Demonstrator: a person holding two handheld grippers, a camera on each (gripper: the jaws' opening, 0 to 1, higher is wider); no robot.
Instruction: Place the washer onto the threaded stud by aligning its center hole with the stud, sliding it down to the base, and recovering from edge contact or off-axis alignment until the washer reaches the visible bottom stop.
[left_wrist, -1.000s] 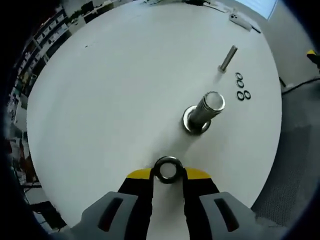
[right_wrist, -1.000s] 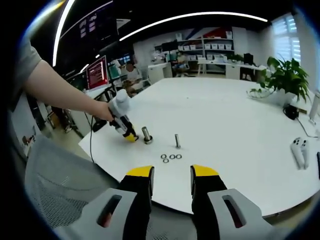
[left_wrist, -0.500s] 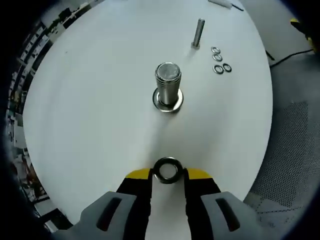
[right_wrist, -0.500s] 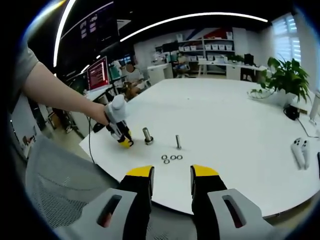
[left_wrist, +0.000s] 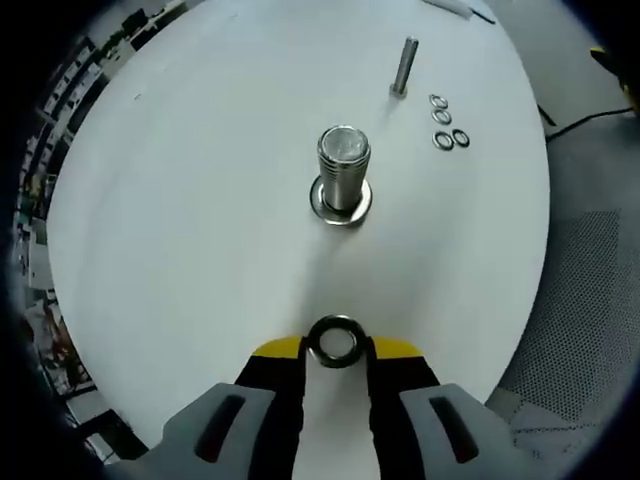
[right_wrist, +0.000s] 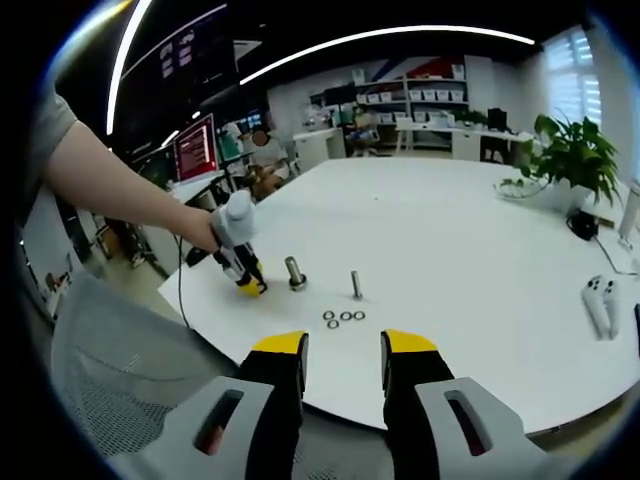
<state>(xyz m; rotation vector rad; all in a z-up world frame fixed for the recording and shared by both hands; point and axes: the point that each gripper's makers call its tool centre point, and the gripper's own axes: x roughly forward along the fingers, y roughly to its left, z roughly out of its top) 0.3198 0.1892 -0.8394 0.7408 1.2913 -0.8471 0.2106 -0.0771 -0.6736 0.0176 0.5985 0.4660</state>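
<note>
Washer (left_wrist: 336, 341) clamped in left gripper (left_wrist: 336, 350), near of stud (left_wrist: 343, 180), well apart; not yet aligned or threaded. Right gripper (right_wrist: 343, 355) apart, empty, idle.

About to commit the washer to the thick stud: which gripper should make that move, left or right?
Left. The left gripper already grips the washer and points at the thick stud just ahead. The right gripper is open and empty, back off the table edge.
</note>
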